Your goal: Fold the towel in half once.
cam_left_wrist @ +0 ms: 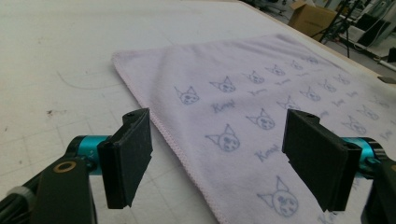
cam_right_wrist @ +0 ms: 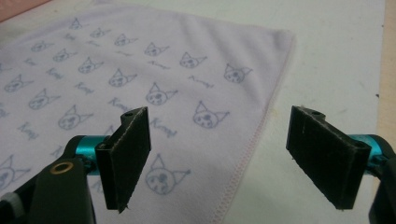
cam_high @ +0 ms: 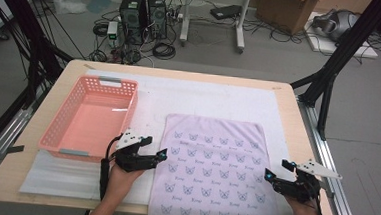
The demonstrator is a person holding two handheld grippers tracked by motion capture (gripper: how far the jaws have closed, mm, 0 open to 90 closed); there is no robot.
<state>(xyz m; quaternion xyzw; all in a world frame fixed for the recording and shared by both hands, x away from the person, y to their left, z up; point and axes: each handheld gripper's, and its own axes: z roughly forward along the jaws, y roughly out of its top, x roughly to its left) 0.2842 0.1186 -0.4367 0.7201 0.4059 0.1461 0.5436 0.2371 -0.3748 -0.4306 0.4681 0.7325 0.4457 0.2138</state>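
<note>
Writing on the lilac towel is a repeated script word between blue cat-face drawings; in the left gripper view it reads roughly "Kuromi", too faint to be sure. The towel lies flat on a white mat over the wooden surface, from centre toward 5 o'clock in the high view, its near hem at the surface's front edge.

Left tongs hover at the towel's 9 o'clock edge, jaws wide apart and holding nothing; the left gripper view has that hem running between them. Right tongs sit at the 3 o'clock edge, likewise spread wide with nothing gripped, the stitched hem passing between the jaws.

Bare mat lies open at 12 o'clock beyond the towel and along a narrow strip to the right. A pink plastic basket stands at 10 o'clock, just beside the left tongs.

From above, computer towers, cables and a cardboard box are seen on the floor beyond the surface; the gripper views give stitching and print detail.
</note>
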